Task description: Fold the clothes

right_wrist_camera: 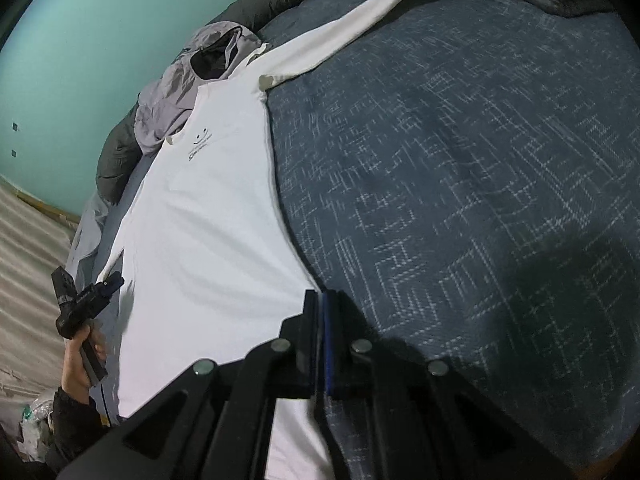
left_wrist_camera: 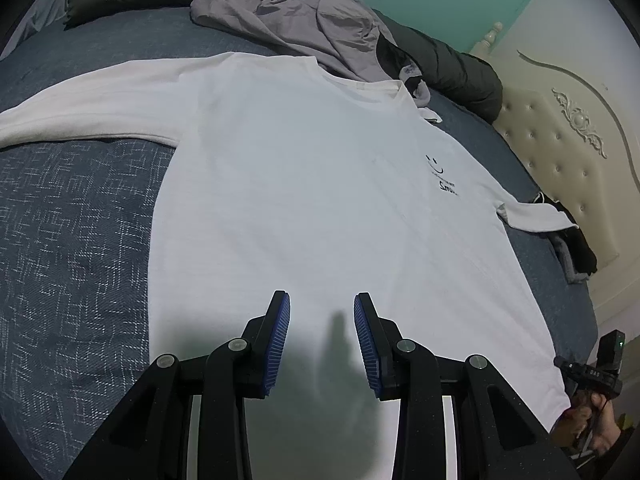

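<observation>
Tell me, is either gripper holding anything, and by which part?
The right gripper appears shut on the white shirt, pinching its side edge near the hem. The left gripper is open, holding nothing.

Smooth white cloth shirt [left_wrist_camera: 304,184]; rough woven blue bedspread [left_wrist_camera: 76,240]; tufted cream headboard [left_wrist_camera: 560,136]

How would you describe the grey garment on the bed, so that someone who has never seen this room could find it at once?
Start from the bed with the blue patterned cover, where a white long-sleeved shirt lies spread flat. Just beyond the shirt's collar lies the grey garment, against a dark puffy jacket. It alone is pale grey and crumpled in a heap.
</observation>
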Demonstrator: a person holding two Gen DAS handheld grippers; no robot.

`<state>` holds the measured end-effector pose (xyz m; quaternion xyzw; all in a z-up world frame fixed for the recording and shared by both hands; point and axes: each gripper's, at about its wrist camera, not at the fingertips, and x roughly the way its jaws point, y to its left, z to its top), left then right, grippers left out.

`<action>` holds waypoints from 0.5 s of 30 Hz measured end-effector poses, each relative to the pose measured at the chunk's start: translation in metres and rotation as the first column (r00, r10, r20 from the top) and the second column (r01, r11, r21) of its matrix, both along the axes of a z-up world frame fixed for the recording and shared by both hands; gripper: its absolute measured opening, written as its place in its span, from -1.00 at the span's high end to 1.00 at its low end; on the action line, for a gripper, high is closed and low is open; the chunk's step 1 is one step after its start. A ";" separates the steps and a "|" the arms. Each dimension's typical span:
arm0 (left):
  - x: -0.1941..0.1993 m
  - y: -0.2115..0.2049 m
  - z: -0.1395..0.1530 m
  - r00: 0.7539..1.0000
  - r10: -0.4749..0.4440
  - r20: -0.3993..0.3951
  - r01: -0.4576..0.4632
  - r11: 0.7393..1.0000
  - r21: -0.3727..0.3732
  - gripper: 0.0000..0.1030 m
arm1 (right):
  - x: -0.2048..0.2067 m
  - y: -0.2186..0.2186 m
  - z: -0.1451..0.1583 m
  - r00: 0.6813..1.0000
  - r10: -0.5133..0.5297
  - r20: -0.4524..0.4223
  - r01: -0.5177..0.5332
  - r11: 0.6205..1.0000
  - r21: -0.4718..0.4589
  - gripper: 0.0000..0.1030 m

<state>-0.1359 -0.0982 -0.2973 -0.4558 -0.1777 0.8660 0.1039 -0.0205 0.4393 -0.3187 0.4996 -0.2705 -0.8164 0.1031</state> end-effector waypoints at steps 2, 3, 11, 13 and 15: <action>-0.001 0.000 0.000 1.000 0.001 0.002 -0.001 1.000 0.001 0.29 | -0.001 0.002 0.003 1.000 0.006 0.004 -0.006 1.000 0.001 0.95; -0.001 0.000 0.000 1.000 0.001 0.003 -0.001 1.000 0.002 0.29 | -0.001 0.003 0.005 1.000 0.008 0.006 -0.008 1.000 0.002 0.95; -0.004 0.001 0.000 1.000 -0.003 -0.001 0.003 1.000 -0.002 0.29 | -0.022 0.056 0.044 0.997 -0.078 -0.009 0.079 0.990 0.113 0.91; -0.006 0.001 0.000 1.000 0.004 0.000 -0.004 1.000 -0.007 0.29 | -0.041 0.075 0.064 0.993 -0.107 -0.047 0.112 0.986 0.122 0.78; -0.008 0.001 0.000 1.000 0.012 0.000 -0.012 1.000 -0.006 0.29 | -0.061 0.092 0.082 0.988 -0.135 -0.080 0.145 0.981 0.126 0.50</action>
